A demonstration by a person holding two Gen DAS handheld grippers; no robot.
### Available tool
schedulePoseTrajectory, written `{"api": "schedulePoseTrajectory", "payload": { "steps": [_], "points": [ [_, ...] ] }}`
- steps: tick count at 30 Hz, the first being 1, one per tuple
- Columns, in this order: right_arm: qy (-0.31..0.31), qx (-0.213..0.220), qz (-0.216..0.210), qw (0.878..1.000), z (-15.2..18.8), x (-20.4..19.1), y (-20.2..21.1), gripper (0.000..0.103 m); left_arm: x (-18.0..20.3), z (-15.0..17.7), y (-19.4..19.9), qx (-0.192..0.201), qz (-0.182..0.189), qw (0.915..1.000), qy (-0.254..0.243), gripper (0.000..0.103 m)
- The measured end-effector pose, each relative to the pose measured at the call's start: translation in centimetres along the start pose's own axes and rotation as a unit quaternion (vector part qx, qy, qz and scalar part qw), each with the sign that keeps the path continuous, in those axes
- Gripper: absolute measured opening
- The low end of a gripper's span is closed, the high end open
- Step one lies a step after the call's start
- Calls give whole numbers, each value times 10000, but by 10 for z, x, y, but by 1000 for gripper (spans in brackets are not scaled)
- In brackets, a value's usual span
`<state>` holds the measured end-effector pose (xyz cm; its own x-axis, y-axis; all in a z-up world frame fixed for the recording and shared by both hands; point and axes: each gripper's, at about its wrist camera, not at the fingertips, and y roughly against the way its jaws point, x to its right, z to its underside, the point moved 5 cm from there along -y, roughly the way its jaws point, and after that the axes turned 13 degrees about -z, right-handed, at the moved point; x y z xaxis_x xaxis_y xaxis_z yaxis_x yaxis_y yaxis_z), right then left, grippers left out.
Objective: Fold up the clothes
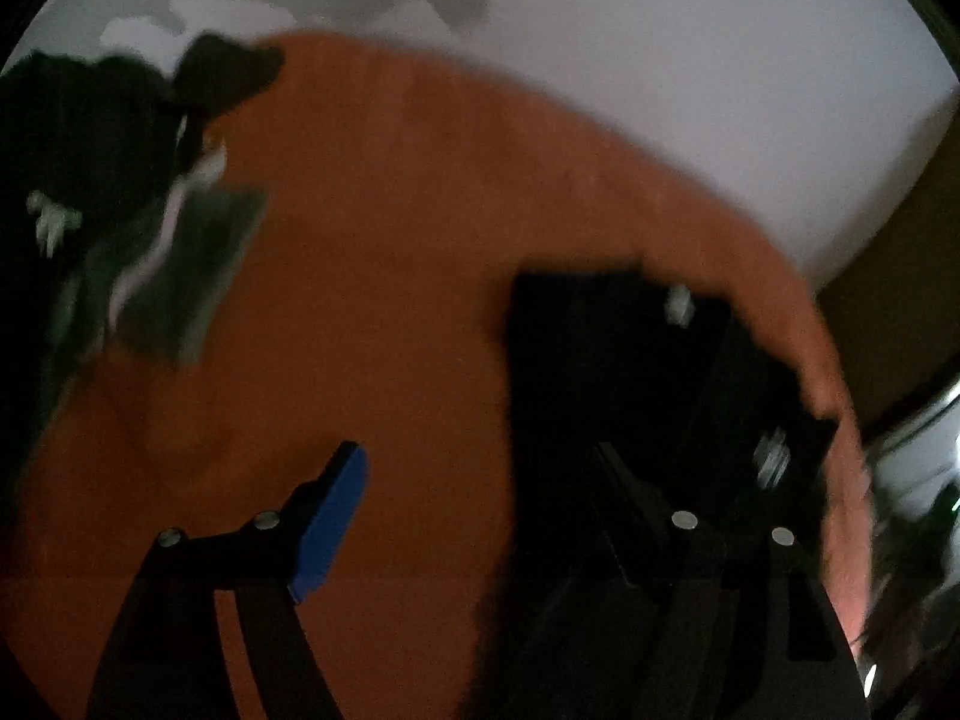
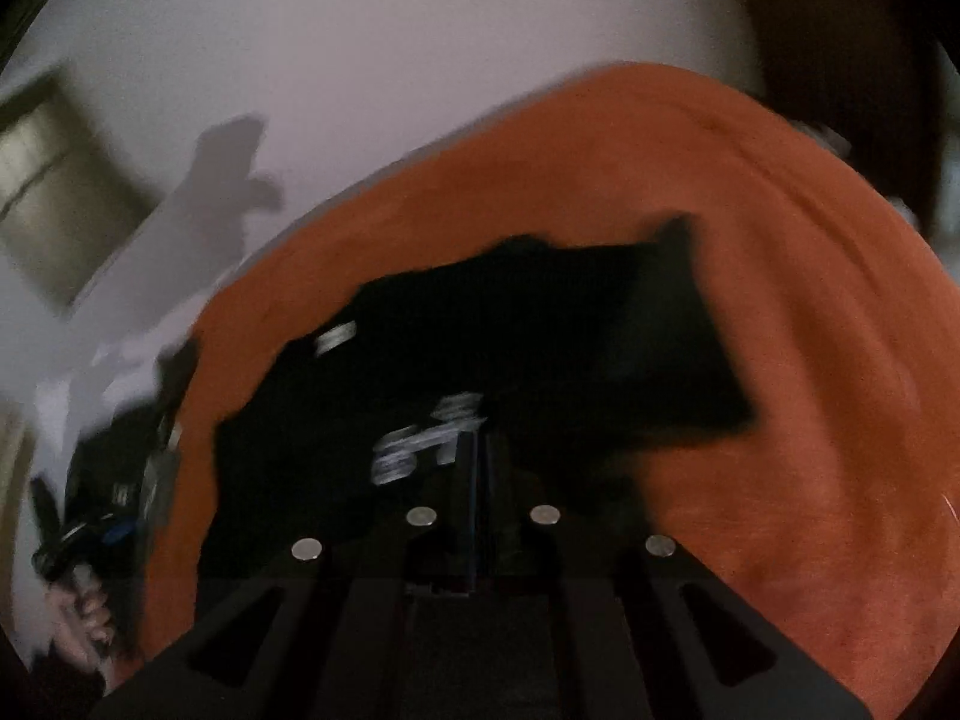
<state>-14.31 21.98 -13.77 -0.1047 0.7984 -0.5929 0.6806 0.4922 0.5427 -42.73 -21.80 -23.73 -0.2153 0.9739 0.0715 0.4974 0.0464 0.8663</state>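
One black garment (image 2: 540,348) (blurred) on orange cloth (image 2: 810,420), right hand-held gripper (image 2: 480,480) clamping it

Both views are smeared by motion blur. In the left wrist view, the black garment (image 1: 606,360) near the right edge of the orange cloth surface (image 1: 390,240) hides the left gripper's (image 1: 480,480) right finger, so only 1 blue-padded finger (image 1: 330,528) shows. White print (image 1: 681,303) on it is unreadable. A dark heap of clothes (image 1: 90,180) at the surface's left edge is cut off by the frame.

In the right wrist view, the white lettering (image 2: 426,438) is illegible. The person's hand (image 2: 81,618) is partly cropped.
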Motion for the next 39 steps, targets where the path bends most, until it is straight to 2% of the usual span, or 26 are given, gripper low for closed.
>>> {"api": "schedulePoseTrajectory", "payload": {
  "steps": [2,3,4,6,7,11,13,15,17,20,21,22,23,24,27,29,30,32,34,36,37,39],
  "points": [
    [395,-471,-500,9969,8,-40,-34,11,11,9,-5,30,-163,9994,-298,75],
    [535,-754,-799,9925,14,-58,-53,20,16,13,-7,53,-248,9987,-444,75],
    [675,-996,-1001,9877,21,-74,-72,35,21,17,-10,76,-332,9977,-589,75],
    [893,-1326,-1219,9796,35,-99,-104,54,32,24,-14,122,-501,9948,-880,75],
    [951,-1454,-1306,9761,42,-109,-117,55,37,28,-17,145,-585,9929,-1024,76],
    [1282,-1875,-1668,9595,66,-147,-166,55,58,43,-26,236,-919,9825,-1600,76],
    [1702,-1965,-1733,9499,73,-165,-188,55,69,50,-30,281,-1084,9757,-1886,70],
    [2031,-2080,-1762,9405,78,-178,-209,55,60,49,-35,264,-1266,9762,-1744,53],
    [2112,-2291,-1813,9328,83,-186,-230,55,48,49,-37,230,-1349,9789,-1519,52],
    [1900,-2528,-1871,9300,84,-184,-258,55,38,53,-35,109,-1122,9841,-1371,53],
    [1829,-2637,-1829,9293,85,-183,-269,48,38,54,-34,105,-1086,9842,-1392,53],
    [1825,-2668,-1781,9294,86,-181,-275,19,41,56,-33,101,-1038,9835,-1480,53],
    [1865,-2649,-1734,9301,85,-180,-277,2,44,57,-31,111,-975,9836,-1511,53],
    [1897,-2551,-1720,9324,84,-179,-274,2,47,58,-29,122,-910,9839,-1533,53],
    [1857,-1924,-2103,9404,76,-185,-235,2,56,67,-29,137,-690,9849,-1583,56],
    [2102,-1645,-2266,9367,80,-187,-203,2,62,71,-31,206,-791,9823,-1684,56],
    [2295,-1606,-2276,9326,86,-187,-192,2,60,72,-32,277,-1003,9799,-1701,56],
    [2776,-1813,-2155,9185,108,-184,-180,2,45,71,-34,318,-1215,9819,-1416,56],
    [3124,-2146,-1679,9100,131,-173,-184,2,28,69,-34,213,-1059,9899,-922,56],
    [3013,-2320,-1393,9143,140,-159,-187,2,12,69,-30,120,-842,9949,-536,58],
    [2906,-2388,-1277,9177,142,-152,-188,2,10,69,-28,140,-838,9951,-497,58],
    [2609,-2387,-1303,9263,139,-142,-188,5,6,70,-23,198,-859,9951,-456,58]
  ]
}}
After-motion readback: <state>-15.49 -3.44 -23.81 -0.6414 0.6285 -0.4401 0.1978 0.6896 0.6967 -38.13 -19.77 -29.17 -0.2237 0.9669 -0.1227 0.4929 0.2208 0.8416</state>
